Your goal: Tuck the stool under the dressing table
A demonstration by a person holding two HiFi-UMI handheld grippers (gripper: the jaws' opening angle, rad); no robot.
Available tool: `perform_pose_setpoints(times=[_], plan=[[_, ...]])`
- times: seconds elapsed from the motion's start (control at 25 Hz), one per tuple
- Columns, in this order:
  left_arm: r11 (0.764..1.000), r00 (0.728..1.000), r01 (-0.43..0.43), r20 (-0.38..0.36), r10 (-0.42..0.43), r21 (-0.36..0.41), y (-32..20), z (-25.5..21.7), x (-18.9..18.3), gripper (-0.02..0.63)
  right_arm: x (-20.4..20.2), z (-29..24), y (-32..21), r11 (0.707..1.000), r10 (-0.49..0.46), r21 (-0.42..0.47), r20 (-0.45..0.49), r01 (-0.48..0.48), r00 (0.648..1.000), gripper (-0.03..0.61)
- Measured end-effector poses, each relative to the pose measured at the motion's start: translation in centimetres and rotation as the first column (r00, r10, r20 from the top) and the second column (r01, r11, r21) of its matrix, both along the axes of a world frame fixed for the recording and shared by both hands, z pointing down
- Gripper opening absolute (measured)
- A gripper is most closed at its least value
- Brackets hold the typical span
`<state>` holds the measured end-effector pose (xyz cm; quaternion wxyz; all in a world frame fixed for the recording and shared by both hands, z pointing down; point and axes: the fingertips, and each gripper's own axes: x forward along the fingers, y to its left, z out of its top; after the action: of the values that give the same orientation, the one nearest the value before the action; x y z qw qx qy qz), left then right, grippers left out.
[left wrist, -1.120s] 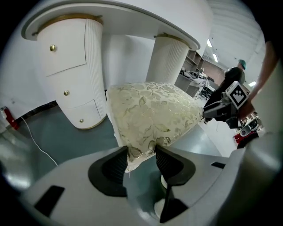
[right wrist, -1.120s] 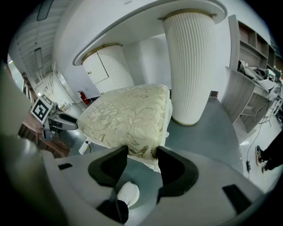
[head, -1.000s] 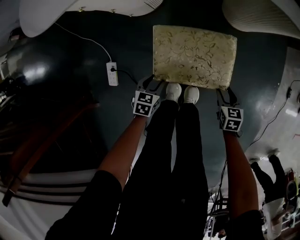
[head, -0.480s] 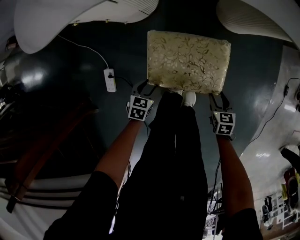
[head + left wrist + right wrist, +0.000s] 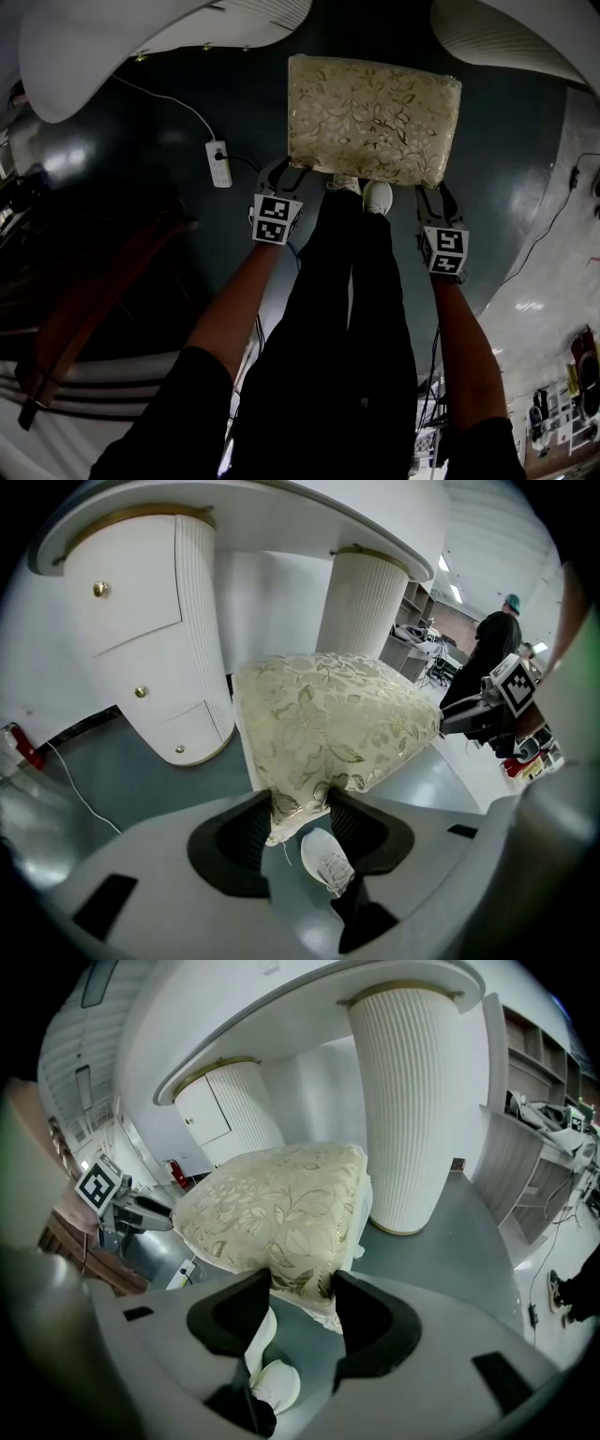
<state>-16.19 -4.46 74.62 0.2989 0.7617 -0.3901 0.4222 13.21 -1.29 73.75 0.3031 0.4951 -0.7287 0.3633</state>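
Both clamped: left tool point(image 5: 300, 808) and right tool point(image 5: 303, 1293) each grip the near cushion edge of the stool point(image 5: 373, 117), one per near corner, jaws fairly wide on the padding. Stool sits directly ahead of both tools, long axis running tool to tool, neither hand nearer. Beyond it, the gap between two fluted pedestals point(image 5: 408, 1101) under the dressing table worktop point(image 5: 281, 499). My read: stool not yet tucked in, push straight ahead, hands even. No containers in view

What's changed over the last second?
The gold floral cushioned stool has edged slightly toward the white dressing table, judged against the white power strip on the floor. The left gripper and right gripper stay clamped on its near edge.
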Motion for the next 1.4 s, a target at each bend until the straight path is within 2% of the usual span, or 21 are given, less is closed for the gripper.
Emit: perform_pose_setpoints(times=[0.16, 0.8, 1.0, 1.24, 1.4], plan=[[0.999, 0.999, 0.041, -0.001, -0.041, 0.032, -0.4, -0.5, 0.2, 0.207, 0.0, 0.0, -0.3, 1.000, 0.005, 0.031, 0.006, -0.005, 1.000, 0.239], [0.992, 0.995, 0.069, -0.074, -0.062, 0.103, 0.7, -0.3, 0.8, 0.207, 0.9, 0.0, -0.6, 0.993, 0.032, 0.119, -0.026, -0.029, 0.999, 0.239], [0.985, 0.990, 0.111, -0.099, -0.098, 0.135, 0.2, -0.4, 0.7, 0.207, 0.7, -0.2, -0.7, 0.988, 0.038, 0.148, -0.020, -0.035, 0.999, 0.238], [0.979, 0.988, 0.101, -0.129, -0.079, 0.175, 0.3, -0.4, 0.4, 0.207, 0.4, -0.1, -0.3, 0.980, 0.068, 0.186, -0.010, -0.065, 0.998, 0.238], [0.973, 0.987, 0.122, -0.131, -0.097, 0.197, 0.2, -0.5, 0.4, 0.206, 0.4, -0.2, -0.2, 0.977, 0.064, 0.207, -0.013, -0.060, 0.998, 0.238]])
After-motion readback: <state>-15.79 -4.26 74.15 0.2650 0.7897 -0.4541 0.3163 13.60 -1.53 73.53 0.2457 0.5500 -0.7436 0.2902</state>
